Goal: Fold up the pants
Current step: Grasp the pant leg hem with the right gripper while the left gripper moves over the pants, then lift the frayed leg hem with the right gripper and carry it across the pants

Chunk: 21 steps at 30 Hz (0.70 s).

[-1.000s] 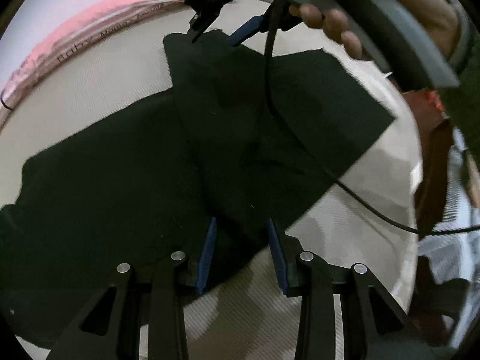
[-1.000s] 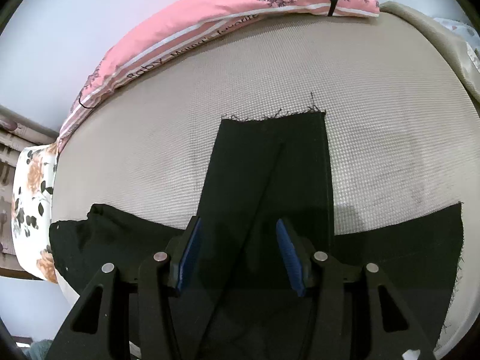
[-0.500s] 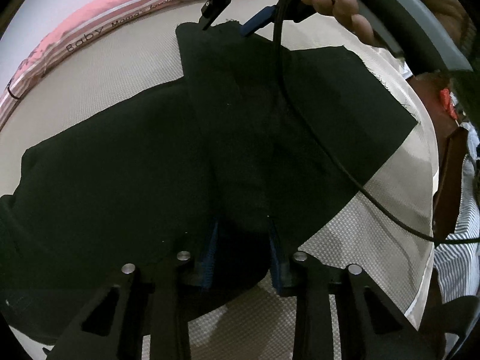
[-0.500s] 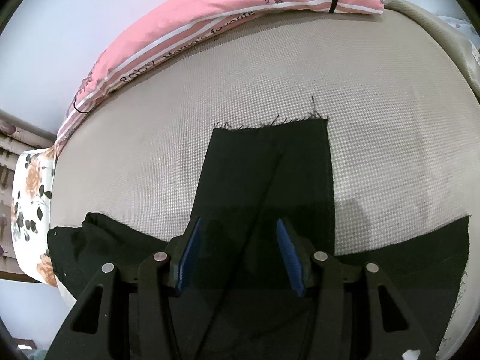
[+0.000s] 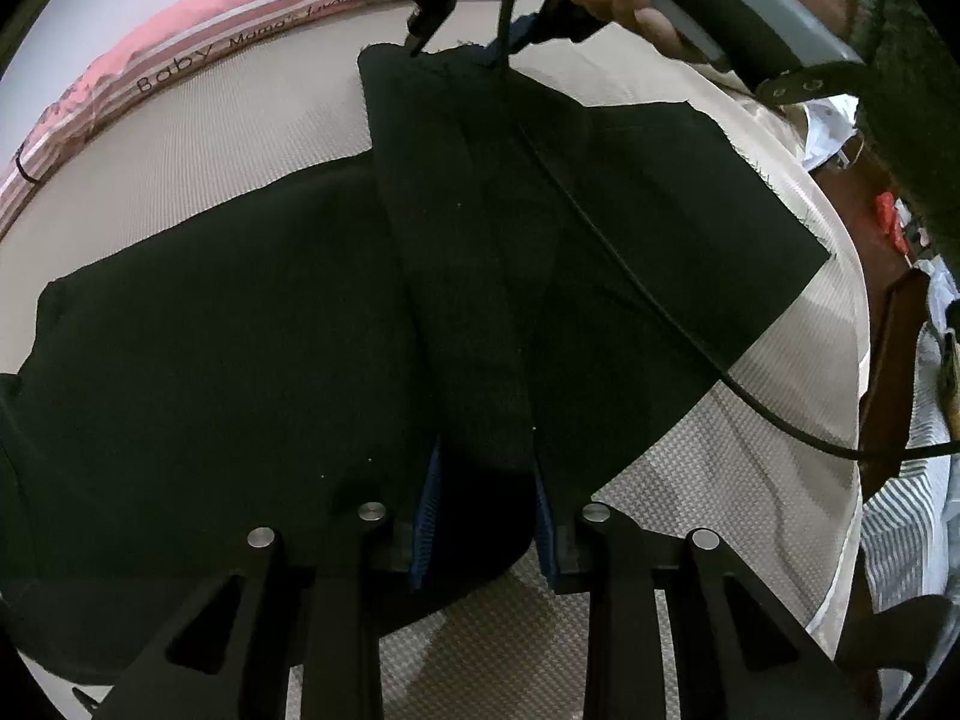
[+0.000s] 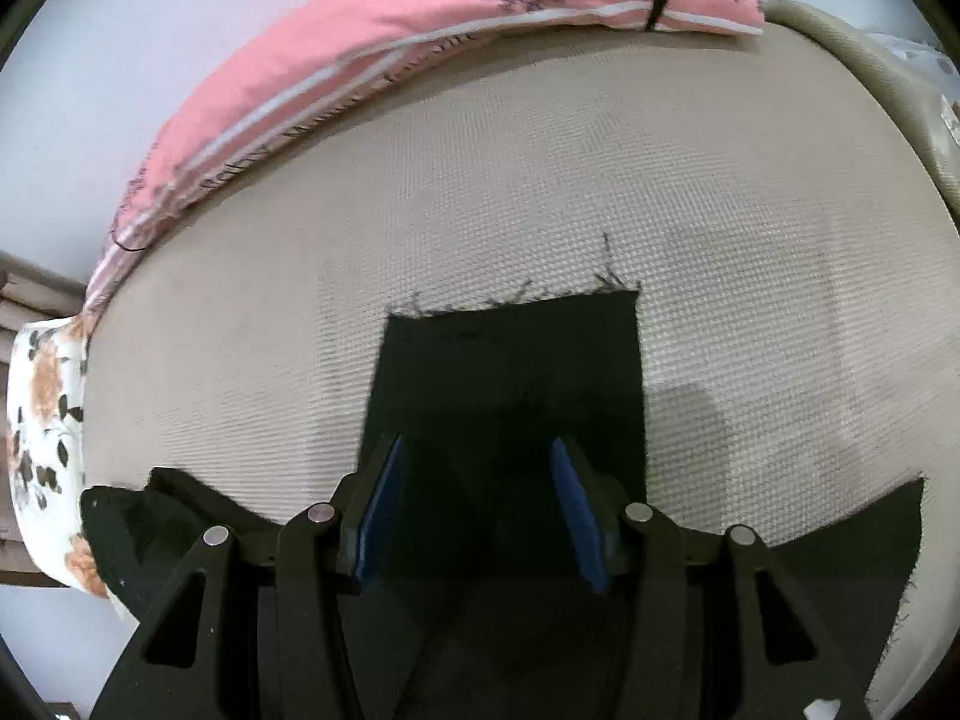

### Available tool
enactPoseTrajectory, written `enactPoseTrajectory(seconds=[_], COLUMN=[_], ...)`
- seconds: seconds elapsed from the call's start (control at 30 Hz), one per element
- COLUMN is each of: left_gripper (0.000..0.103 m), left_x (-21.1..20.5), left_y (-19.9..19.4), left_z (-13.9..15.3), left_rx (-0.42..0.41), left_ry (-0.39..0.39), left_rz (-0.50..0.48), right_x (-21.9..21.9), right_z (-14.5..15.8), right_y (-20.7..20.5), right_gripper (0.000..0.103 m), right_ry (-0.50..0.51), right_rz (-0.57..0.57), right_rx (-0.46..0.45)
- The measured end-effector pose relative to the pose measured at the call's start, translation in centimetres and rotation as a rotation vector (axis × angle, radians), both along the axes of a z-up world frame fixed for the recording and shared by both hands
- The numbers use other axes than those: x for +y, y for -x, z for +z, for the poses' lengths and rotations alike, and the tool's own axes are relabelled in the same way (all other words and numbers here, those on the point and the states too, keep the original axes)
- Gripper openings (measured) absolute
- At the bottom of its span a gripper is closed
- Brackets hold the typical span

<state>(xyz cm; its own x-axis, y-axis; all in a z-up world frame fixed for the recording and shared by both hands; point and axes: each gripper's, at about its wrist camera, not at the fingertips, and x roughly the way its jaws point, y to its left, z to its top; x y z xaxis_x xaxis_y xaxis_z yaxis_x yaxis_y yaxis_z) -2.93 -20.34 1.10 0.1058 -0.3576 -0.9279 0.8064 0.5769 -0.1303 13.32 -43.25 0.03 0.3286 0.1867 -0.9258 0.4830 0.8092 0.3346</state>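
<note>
Black pants (image 5: 240,324) lie spread on a beige bed, one leg folded across toward the far side. My left gripper (image 5: 483,480) straddles a raised fold of the fabric near the crotch, its blue pads (image 5: 426,510) close on either side; I cannot tell if they pinch it. My right gripper (image 6: 480,498) is open and low over the folded leg (image 6: 510,360), whose frayed hem lies just ahead. In the left wrist view the right gripper (image 5: 468,42) hovers at that hem, held by a hand.
A pink pillow (image 6: 420,36) with a tree print lines the far edge of the bed (image 6: 600,180). A floral pillow (image 6: 42,420) lies at the left. A black cable (image 5: 660,324) trails across the pants.
My left gripper moved forward onto the pants and narrowed around a fold of fabric. My right gripper moved forward along the folded leg, closer to the hem.
</note>
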Motion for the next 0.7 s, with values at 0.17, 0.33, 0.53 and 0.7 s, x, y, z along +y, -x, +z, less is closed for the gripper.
enactPoseTrajectory(seconds=[0.17, 0.33, 0.53, 0.7], left_gripper=[0.028, 0.028, 0.028, 0.028], left_x=[0.0, 0.0, 0.3, 0.3], left_y=[-0.2, -0.4, -0.5, -0.5], left_z=[0.0, -0.1, -0.1, -0.1], left_rx=[0.009, 0.022, 0.028, 0.032], left_ry=[0.007, 0.01, 0.014, 0.015], left_rz=[0.001, 0.006, 0.007, 0.008], right_x=[-0.5, -0.6, -0.3, -0.4], right_z=[-1.8, -2.2, -2.0, -2.6], right_y=[-0.4, -1.6, -2.2, -2.5], right_gripper=[0.049, 0.013, 0.014, 0.019], right_ry=[-0.087, -0.164, -0.137, -0.144], right_rz=[-0.042, -0.033, 0.0, -0.001], right_rx=[-0.044, -0.097, -0.122, -0.123])
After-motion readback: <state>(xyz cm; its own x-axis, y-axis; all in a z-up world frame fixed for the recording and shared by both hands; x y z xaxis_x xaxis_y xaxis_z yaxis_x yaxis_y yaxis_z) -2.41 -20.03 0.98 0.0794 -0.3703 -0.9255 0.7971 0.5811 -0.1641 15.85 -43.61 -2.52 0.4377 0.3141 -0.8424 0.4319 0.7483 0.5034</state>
